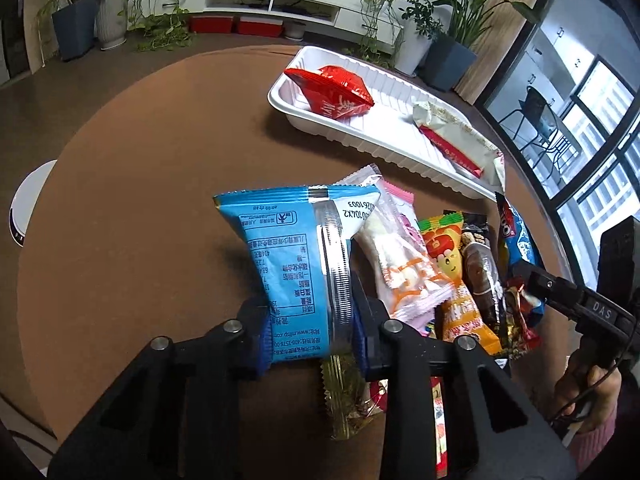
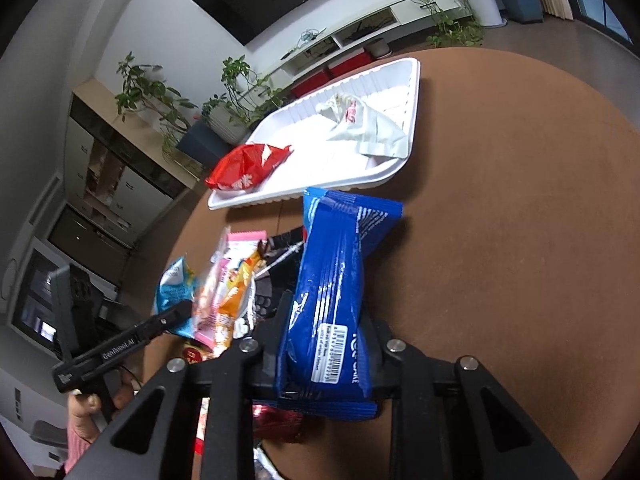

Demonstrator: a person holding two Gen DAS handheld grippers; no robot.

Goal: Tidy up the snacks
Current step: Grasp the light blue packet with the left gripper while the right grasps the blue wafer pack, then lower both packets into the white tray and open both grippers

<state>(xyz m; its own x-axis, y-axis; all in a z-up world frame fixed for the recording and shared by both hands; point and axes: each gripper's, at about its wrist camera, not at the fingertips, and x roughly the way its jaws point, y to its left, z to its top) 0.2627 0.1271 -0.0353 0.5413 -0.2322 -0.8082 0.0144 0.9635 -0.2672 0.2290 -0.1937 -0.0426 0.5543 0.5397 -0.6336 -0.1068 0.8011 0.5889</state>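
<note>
The left claw (image 1: 308,320) was clamped on a light blue snack packet (image 1: 288,256) and the right claw (image 2: 326,344) on a dark blue biscuit pack (image 2: 336,288) — each pack stood up between the pads, beside the heap of loose snacks (image 1: 448,276). Beyond, on the round brown table (image 1: 152,168), a white tray (image 1: 384,148) held a red packet (image 1: 332,90) and a pale wrapper (image 1: 452,132) — potted plants (image 1: 456,24) and a low white cabinet (image 1: 280,4) lined the far wall.

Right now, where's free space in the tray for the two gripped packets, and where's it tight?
Free: the white tray's middle floor, between the red packet at one end and the white wrapper at the other. Brown table on the left gripper's side is bare too. Tight: the snack pile between the left gripper and the right gripper.
</note>
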